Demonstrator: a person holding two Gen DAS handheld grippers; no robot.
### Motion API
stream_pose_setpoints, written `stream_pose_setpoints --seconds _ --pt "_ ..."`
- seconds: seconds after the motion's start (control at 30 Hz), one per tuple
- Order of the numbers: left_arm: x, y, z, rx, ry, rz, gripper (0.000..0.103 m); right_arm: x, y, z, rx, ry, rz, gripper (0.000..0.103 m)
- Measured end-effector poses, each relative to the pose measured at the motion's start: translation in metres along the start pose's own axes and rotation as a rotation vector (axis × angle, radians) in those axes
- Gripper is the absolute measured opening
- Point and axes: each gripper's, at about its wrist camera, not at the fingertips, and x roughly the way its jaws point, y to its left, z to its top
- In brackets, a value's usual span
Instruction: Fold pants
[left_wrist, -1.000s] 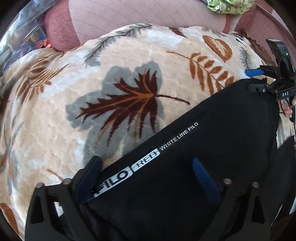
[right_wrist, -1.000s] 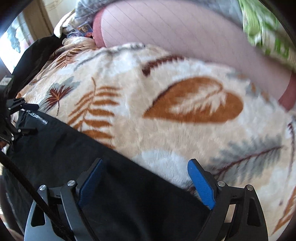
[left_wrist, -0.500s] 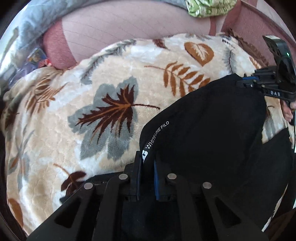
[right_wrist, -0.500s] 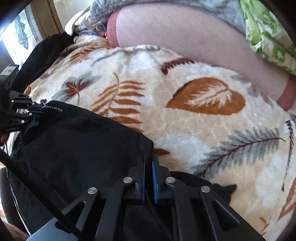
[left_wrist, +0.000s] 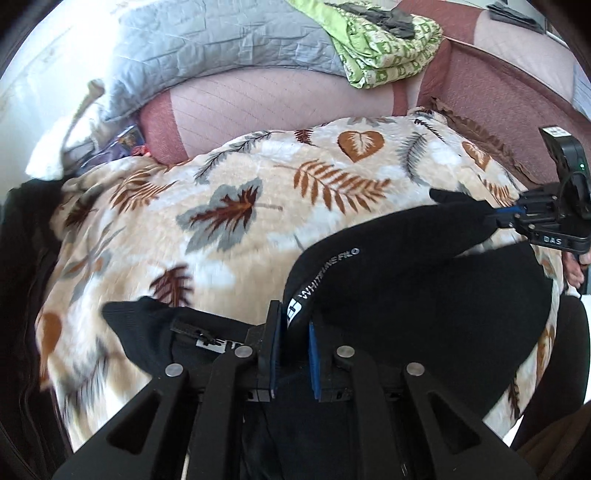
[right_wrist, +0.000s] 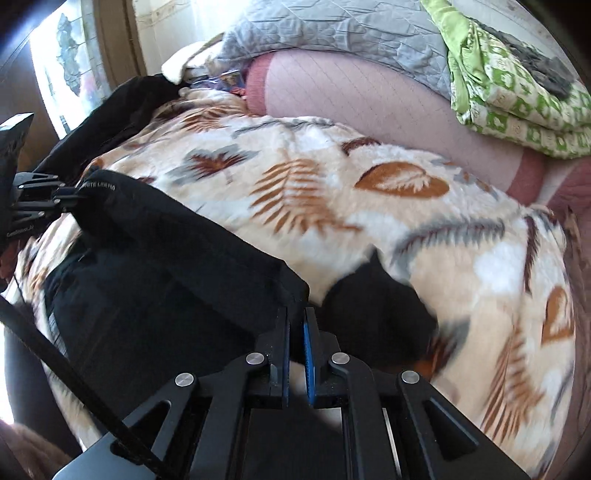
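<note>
Black pants (left_wrist: 413, 288) with a white-lettered waistband lie on a leaf-patterned blanket (left_wrist: 258, 206). My left gripper (left_wrist: 293, 332) is shut on the waistband edge and holds it lifted off the blanket. My right gripper (right_wrist: 295, 332) is shut on the other black edge of the pants (right_wrist: 166, 273), also lifted. The cloth hangs stretched between the two grippers. The right gripper also shows at the right in the left wrist view (left_wrist: 517, 218), and the left gripper at the left in the right wrist view (right_wrist: 62, 199). A lower layer of the pants stays on the blanket.
A pink mattress (left_wrist: 266, 107) lies behind the blanket, with a grey quilt (left_wrist: 221, 40) and a green patterned cloth (left_wrist: 388, 44) on it. A dark garment (right_wrist: 122, 107) lies at the blanket's far left edge. A window is at the left.
Both grippers closed on the pants' top edge, then lifted it and drew back. The gripped cloth now hangs above the blanket and more of the bed shows.
</note>
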Motion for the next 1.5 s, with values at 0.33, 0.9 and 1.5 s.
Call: stream_pose_setpoints --seconds 0.33,0.9,1.5 --pt "-0.015 -0.032 -0.109 -0.116 0.14 0.063 0.026 -0.026 0.036 -0.12 0.168 0.057 0.079 0.009" --pt "-0.079 0.009 -0.13 -0.451 0.033 0.047 0.056 -0.056 0.037 -0.097 0.093 -0.046 -0.246 0.046" --pt "-0.003 -0.038 -0.091 -0.377 0.08 -0.066 0.059 -0.082 -0.012 -0.141 0.472 -0.098 -0.3 0.008"
